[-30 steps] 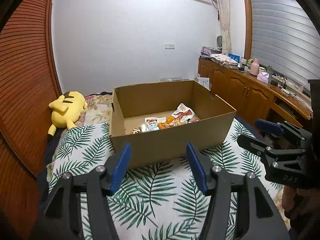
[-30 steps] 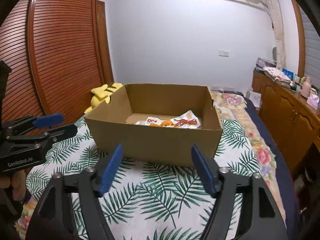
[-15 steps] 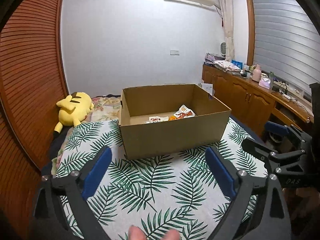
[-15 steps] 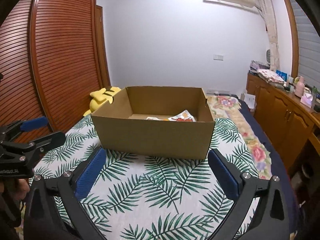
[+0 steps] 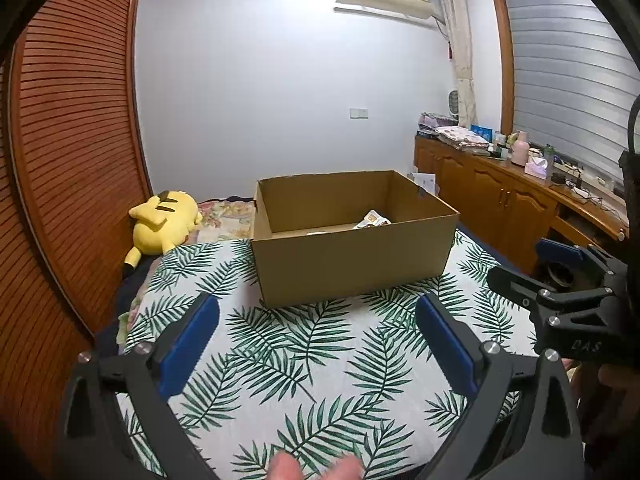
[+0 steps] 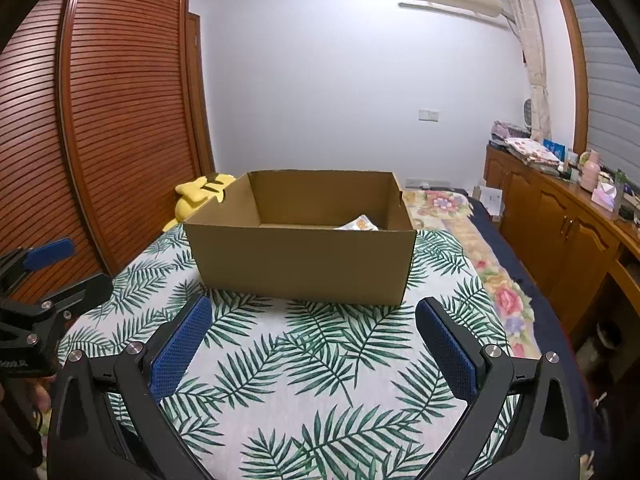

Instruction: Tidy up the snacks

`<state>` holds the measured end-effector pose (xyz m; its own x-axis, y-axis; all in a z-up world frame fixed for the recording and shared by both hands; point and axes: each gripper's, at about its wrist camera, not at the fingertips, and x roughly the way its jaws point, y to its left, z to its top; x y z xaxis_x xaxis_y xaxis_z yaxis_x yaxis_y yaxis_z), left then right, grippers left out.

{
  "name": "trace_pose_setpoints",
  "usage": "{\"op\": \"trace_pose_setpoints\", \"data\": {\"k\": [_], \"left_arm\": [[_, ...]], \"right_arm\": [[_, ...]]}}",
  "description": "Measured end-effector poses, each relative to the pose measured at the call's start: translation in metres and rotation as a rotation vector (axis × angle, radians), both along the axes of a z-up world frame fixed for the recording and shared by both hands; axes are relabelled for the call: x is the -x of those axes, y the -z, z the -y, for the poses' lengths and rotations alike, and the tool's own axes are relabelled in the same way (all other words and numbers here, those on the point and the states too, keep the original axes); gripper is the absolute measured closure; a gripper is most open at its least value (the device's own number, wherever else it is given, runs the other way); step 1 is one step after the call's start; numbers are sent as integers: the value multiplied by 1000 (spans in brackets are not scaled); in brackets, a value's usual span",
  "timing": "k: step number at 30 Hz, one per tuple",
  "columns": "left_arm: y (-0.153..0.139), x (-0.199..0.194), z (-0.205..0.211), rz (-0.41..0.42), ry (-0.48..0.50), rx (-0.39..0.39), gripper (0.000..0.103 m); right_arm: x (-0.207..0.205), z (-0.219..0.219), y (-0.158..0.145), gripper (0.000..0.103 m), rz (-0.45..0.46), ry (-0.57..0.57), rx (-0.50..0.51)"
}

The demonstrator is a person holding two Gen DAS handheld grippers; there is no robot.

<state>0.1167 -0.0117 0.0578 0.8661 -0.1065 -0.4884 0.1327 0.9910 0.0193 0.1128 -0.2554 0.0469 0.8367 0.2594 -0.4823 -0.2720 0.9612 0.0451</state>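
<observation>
Two grippers, left gripper and right gripper, spread wide and holding nothing, short of the cardboard box on the leaf-print bedspread. One snack packet visible inside the box, at its far right corner. Apparently near done; best approached from above the rim, clearing the near wall before descending.

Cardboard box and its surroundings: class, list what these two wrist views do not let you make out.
- Box contents: near wall hides all but one snack packet tip, both views.
- Packet print: too small.
- Plush: right view, box corner covers most.
- Counter items: too small, cut by edge.
- Left gripper and right gripper: open, bodies cut off below.
</observation>
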Motion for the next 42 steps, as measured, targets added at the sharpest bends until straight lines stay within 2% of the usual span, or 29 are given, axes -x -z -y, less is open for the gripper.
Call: {"op": "trace_pose_setpoints", "data": {"k": [16,42], "left_arm": [[17,17,-10,-1,-108,-19,3],[18,22,-10,2,-102,-10,3]], "right_arm": [[18,3,6,0,18,33,1],[26,7,10,0,17,69,11]]}}
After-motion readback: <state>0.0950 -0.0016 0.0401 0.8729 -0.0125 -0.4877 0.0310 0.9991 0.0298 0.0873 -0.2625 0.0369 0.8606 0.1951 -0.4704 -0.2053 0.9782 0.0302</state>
